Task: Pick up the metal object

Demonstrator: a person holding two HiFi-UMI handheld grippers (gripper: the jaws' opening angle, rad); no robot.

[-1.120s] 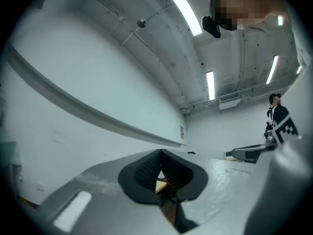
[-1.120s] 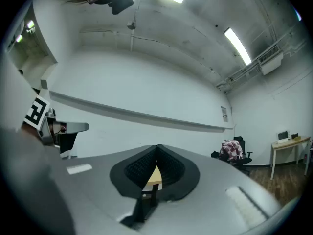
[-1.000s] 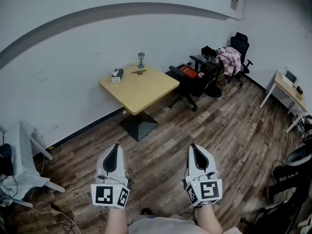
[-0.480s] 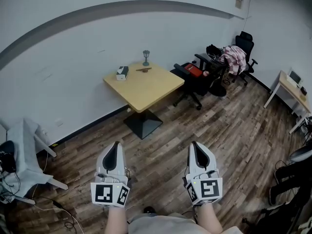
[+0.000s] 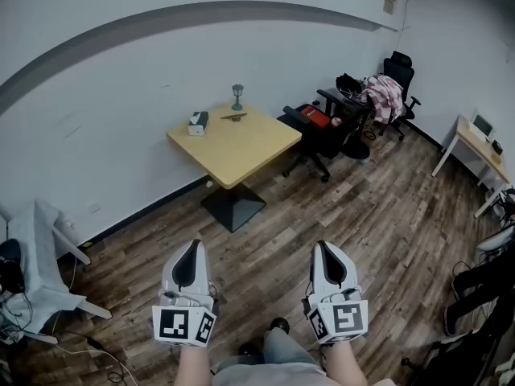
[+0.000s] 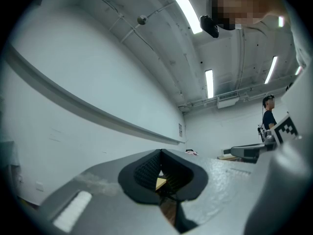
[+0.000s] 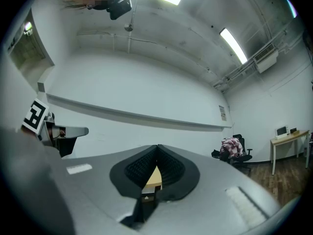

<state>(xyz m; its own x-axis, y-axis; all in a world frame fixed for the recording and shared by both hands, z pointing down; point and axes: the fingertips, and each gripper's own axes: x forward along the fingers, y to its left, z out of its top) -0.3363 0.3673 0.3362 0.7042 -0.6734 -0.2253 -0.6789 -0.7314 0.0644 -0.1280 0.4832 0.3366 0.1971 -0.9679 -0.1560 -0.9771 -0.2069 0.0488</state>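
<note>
Left tool (image 5: 191, 246), right tool (image 5: 324, 248) pressed together, empty — only head view shows the metal object (image 5: 237, 96)

Head view: small stemmed thing (image 5: 237, 96) at far edge of table (image 5: 241, 147), too small to tell what it is. Flat dark item (image 5: 233, 117) beside it, no ID. Pale chair (image 5: 40, 244) cut by left edge. Dark gear (image 5: 487, 276) lower right cut by right edge. Forearms (image 5: 193, 364) cropped at bottom. In its own view, left gripper (image 6: 160, 152) hides all of table but a sliver; same w/ right gripper (image 7: 157, 147).
</note>
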